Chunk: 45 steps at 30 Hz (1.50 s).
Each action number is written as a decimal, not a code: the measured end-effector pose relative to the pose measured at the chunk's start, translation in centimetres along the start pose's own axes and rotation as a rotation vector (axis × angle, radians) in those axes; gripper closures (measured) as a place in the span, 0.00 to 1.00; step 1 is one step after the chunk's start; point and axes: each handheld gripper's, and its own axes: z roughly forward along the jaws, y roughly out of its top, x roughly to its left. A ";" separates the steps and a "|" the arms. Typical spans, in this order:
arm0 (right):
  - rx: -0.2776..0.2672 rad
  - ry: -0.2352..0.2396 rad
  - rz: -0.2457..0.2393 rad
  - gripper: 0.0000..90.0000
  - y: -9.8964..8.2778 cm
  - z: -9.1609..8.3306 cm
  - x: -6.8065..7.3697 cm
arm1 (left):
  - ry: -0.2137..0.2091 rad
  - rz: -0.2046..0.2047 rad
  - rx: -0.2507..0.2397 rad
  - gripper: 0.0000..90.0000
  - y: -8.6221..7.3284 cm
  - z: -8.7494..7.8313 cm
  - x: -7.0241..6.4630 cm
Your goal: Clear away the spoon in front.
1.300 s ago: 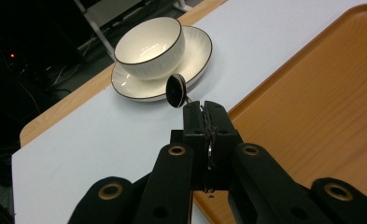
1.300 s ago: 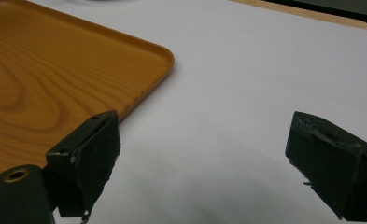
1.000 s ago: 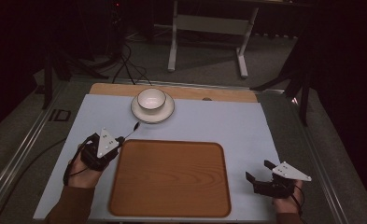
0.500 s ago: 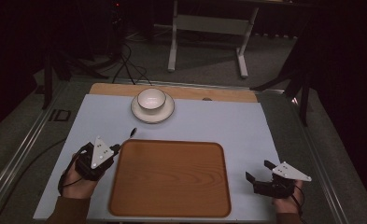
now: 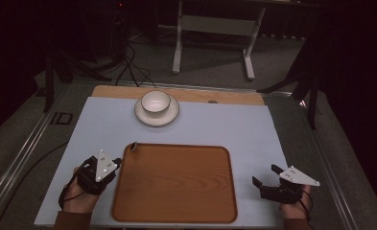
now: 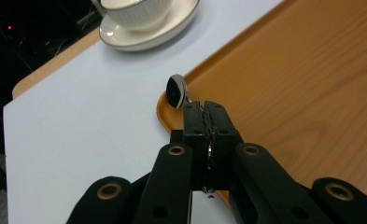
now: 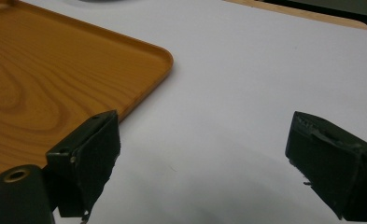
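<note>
My tongs are matte black with little brass-coloured rivets — the left tongs (image 6: pixel 203 109) grip a shiny silver spoon (image 6: pixel 176 91), its bowl mirroring dark. The tray (image 5: pixel 176 184) is warm orange-brown with a wavy wood-grain pattern. The desk (image 5: pixel 234 124) top is pale bluish-white, with a light wood strip along the far edge. Cup (image 5: pixel 156 101) and saucer (image 5: pixel 145 116) are creamy white with a thin dark rim — the cup's faintly ribbed. The right tongs (image 7: pixel 204 163) are black too.

The one readable mark is the dark lettering "ID" (image 5: pixel 61 118) on the grey surface beside the bench's (image 5: pixel 234 124) left edge, at about nine o'clock from the saucer (image 5: pixel 156 113).
</note>
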 end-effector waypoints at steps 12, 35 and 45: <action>0.000 0.001 -0.001 0.11 0.0 0.0 0.0 | -0.016 0.010 0.019 0.93 -0.7 0.1 -1.1; 0.000 0.002 -0.005 0.11 0.0 0.0 0.1 | -0.128 -0.089 -0.077 0.65 -0.8 -0.3 -1.7; -0.007 -0.001 -0.005 0.11 0.0 0.0 0.0 | -0.042 -0.131 -0.112 0.52 0.8 0.0 0.8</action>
